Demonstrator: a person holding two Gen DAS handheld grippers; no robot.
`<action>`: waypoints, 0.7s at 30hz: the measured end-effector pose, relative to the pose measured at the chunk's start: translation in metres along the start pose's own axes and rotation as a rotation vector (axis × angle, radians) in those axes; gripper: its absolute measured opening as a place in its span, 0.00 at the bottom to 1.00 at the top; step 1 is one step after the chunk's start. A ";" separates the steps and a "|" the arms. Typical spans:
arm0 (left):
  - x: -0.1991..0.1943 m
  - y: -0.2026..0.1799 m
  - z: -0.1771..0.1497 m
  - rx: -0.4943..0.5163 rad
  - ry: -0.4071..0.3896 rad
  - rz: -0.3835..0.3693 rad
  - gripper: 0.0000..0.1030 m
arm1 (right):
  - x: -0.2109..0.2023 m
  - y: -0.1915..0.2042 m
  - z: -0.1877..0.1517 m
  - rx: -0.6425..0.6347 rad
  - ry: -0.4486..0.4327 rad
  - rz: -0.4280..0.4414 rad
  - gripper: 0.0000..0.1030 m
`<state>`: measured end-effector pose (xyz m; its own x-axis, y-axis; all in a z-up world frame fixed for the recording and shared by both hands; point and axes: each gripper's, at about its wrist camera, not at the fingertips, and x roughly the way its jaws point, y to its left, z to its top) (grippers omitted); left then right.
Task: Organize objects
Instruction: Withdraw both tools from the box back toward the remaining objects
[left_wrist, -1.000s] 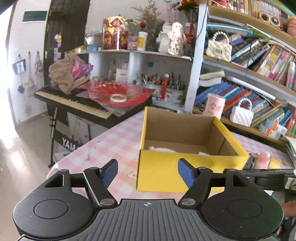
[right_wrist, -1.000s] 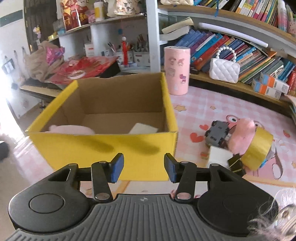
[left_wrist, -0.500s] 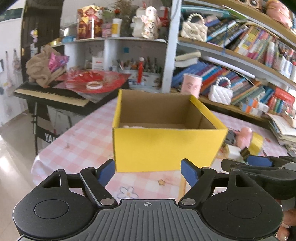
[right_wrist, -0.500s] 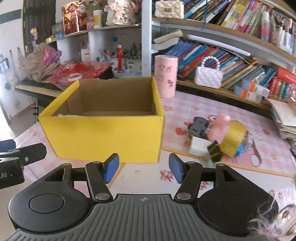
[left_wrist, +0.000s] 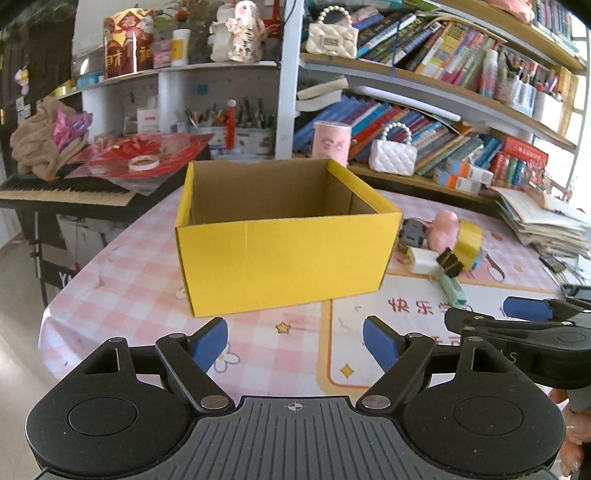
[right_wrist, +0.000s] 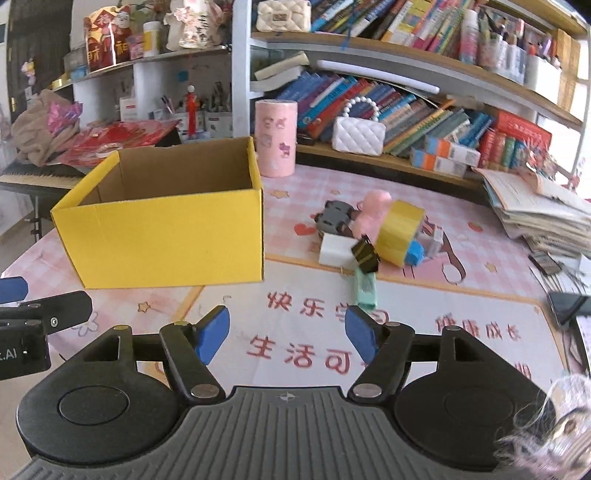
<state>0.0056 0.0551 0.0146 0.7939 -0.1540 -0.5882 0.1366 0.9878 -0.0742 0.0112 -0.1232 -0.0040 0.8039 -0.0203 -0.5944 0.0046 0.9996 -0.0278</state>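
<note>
An open yellow cardboard box (left_wrist: 284, 258) (right_wrist: 166, 240) stands on the pink checked tablecloth. To its right lies a pile: a yellow tape roll (right_wrist: 400, 230), a pink soft toy (right_wrist: 373, 214), a grey toy car (right_wrist: 334, 218), a white block (right_wrist: 336, 249), a black binder clip (right_wrist: 365, 254) and a green marker (right_wrist: 365, 290). My left gripper (left_wrist: 295, 343) is open and empty, in front of the box. My right gripper (right_wrist: 286, 334) is open and empty, in front of the pile; it also shows in the left wrist view (left_wrist: 528, 314).
A pink cylinder (right_wrist: 276, 138) stands behind the box. Bookshelves with white handbags (right_wrist: 358, 134) run along the back. A stack of papers (right_wrist: 543, 214) lies at the right. A keyboard (left_wrist: 62, 192) with cloth and red items stands left of the table.
Both grippers have pulled back from the box towards the near table edge. The box inside is now out of sight. The pile and green marker have come into fuller view.
</note>
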 end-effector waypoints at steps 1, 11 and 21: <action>-0.001 0.000 -0.001 0.003 0.002 -0.003 0.80 | -0.001 0.000 -0.002 0.005 0.003 -0.004 0.66; -0.005 -0.001 -0.012 0.035 0.029 -0.056 0.80 | -0.016 0.001 -0.022 0.049 0.030 -0.052 0.66; -0.001 -0.012 -0.012 0.059 0.032 -0.115 0.80 | -0.024 -0.012 -0.031 0.089 0.046 -0.115 0.66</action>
<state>-0.0042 0.0437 0.0060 0.7517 -0.2640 -0.6044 0.2609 0.9607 -0.0952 -0.0267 -0.1358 -0.0143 0.7671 -0.1331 -0.6275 0.1490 0.9885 -0.0276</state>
